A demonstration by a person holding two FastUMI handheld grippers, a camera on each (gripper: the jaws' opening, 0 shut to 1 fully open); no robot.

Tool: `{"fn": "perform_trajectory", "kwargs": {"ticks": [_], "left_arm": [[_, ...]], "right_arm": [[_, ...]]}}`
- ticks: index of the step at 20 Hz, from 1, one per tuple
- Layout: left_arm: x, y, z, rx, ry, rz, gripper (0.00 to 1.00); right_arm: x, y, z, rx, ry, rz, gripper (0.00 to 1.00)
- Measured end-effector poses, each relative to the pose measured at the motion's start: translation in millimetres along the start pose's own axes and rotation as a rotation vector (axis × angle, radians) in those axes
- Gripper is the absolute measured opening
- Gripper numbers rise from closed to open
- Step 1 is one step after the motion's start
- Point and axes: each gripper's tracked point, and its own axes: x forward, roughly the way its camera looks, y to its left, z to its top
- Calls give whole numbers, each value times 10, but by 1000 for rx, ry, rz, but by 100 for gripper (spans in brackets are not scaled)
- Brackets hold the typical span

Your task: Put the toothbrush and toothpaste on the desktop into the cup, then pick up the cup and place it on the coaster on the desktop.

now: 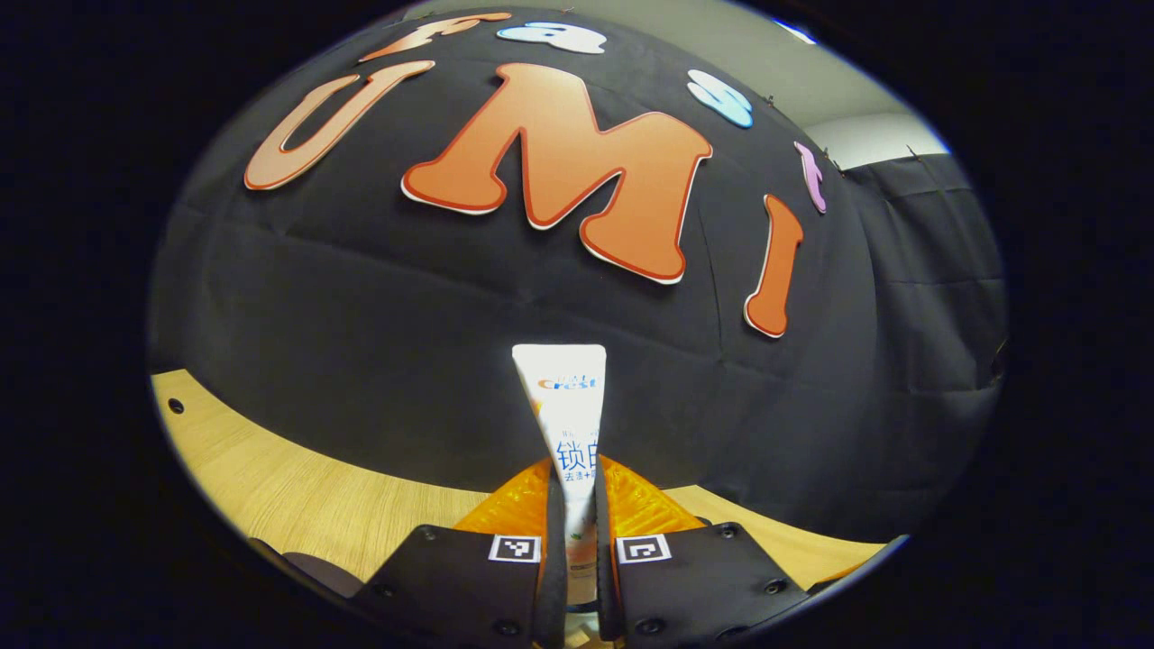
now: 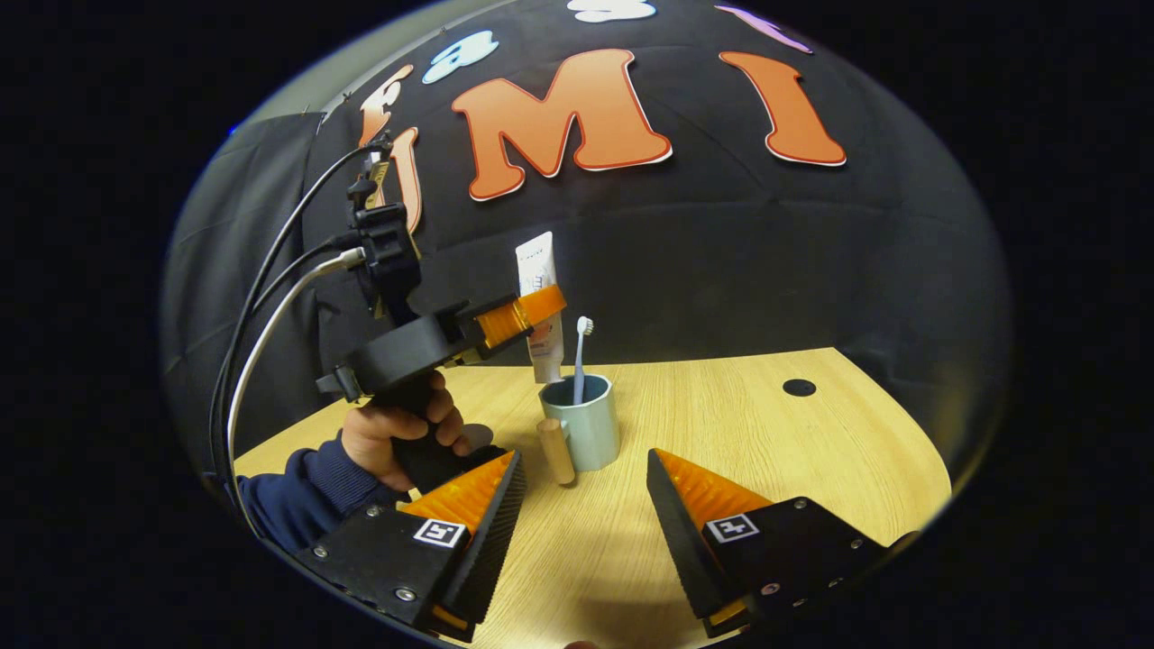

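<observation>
Left tool pinching toothpaste, cup below

The toothpaste carried a blue-and-orange brand word and dark Chinese characters, both partly hidden between the jaws, while the square markers beside it held only black-and-white code patterns.

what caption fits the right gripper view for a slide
Left claw holds the toothpaste upright over the cup, toothbrush already inside.
</observation>
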Motion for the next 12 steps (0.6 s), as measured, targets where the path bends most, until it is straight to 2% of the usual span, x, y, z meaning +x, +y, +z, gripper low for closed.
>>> {"fn": "perform_trajectory", "kwargs": {"ticks": [4,12], "left_arm": [[64,-17,-164,-9,14,-35,17],[88,33,-527,17,110,-39,17]], "right_arm": [[-28,23,49,-7,-22,-7,82],[-52,35,62,-27,-20,-30,82]]}}
